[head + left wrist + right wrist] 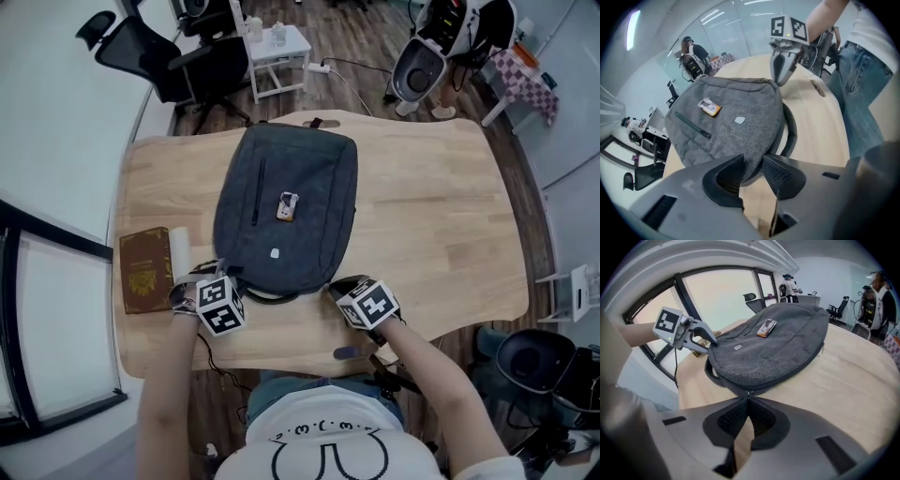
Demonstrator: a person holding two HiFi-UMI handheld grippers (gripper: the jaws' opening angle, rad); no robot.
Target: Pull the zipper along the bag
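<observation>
Zipper pull (748,393) pinched by right hand-held gripper (748,399) — left hand-held gripper (753,162) agape (book (143,270) nearby).

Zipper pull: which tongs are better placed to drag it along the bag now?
Right. The right tongs are shut on the zipper pull at the near edge of the bag. The left tongs stand open around its corner, fit only to steady it.

Matt grey cloth bag (286,211) with metal zipper pull (748,392) on smooth wood table (431,197).
</observation>
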